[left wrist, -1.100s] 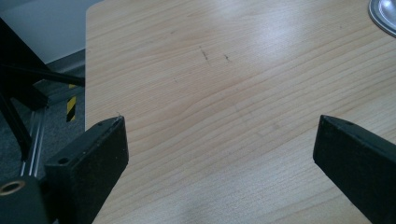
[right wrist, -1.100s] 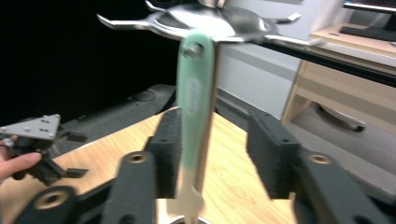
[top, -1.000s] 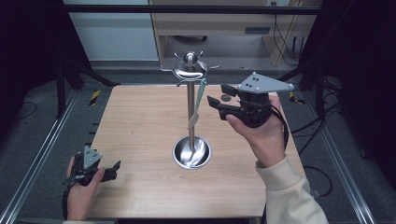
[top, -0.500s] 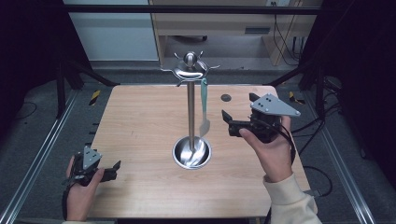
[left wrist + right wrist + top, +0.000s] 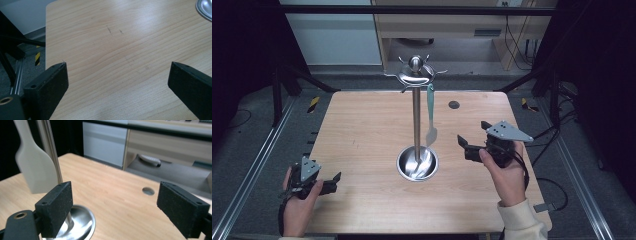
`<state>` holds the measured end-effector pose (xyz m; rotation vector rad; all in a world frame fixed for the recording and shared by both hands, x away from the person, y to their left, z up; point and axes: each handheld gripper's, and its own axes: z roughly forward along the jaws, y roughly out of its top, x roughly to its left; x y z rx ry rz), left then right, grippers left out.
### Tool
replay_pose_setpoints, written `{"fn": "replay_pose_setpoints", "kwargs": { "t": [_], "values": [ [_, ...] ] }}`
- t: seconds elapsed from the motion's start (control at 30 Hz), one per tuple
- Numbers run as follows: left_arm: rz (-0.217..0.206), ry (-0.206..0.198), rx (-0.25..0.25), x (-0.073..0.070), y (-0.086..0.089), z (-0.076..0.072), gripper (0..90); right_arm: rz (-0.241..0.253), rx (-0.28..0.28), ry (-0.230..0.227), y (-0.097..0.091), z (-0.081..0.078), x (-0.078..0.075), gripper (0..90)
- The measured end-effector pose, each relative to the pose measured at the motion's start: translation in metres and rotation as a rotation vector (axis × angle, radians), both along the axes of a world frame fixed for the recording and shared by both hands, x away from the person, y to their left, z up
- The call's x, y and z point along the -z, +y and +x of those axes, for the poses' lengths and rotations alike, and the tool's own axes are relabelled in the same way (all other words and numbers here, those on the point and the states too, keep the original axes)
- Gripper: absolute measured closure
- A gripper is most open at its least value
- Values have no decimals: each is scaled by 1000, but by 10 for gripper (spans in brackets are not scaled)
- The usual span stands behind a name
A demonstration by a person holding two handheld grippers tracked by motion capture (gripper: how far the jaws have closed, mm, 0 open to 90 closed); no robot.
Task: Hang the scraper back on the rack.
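A pale teal handle and a whitish blade are shown on the spatula [image 5: 430,117] at the centre of the frame, hung on a stand [image 5: 416,125] of polished silver metal. The table [image 5: 362,135] is finished in light wood with fine straight grain, and one small dark round hole [image 5: 454,104] is seen upper right of centre. Both the left gripper [image 5: 334,179] and the right gripper [image 5: 462,142] are coloured black with grey top plates, and a cream sleeve [image 5: 522,220] is worn at the lower right.
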<state>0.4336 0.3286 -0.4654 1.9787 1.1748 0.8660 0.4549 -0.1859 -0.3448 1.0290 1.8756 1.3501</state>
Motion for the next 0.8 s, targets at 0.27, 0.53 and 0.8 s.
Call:
{"fn": "replay_pose_setpoints", "kwargs": {
  "t": [0.27, 0.53, 0.8],
  "values": [
    [16, -3, -14, 1, -1, 0, 29, -18, 19, 53, -2, 8, 32, 133],
    [16, -4, -29, 1, 0, 1, 30, -57, 72, 101, -4, 20, 66, 129],
    [11, -7, -27, 1, 0, 6, 30, -132, 104, 175, -6, 31, 111, 129]
  ]
}}
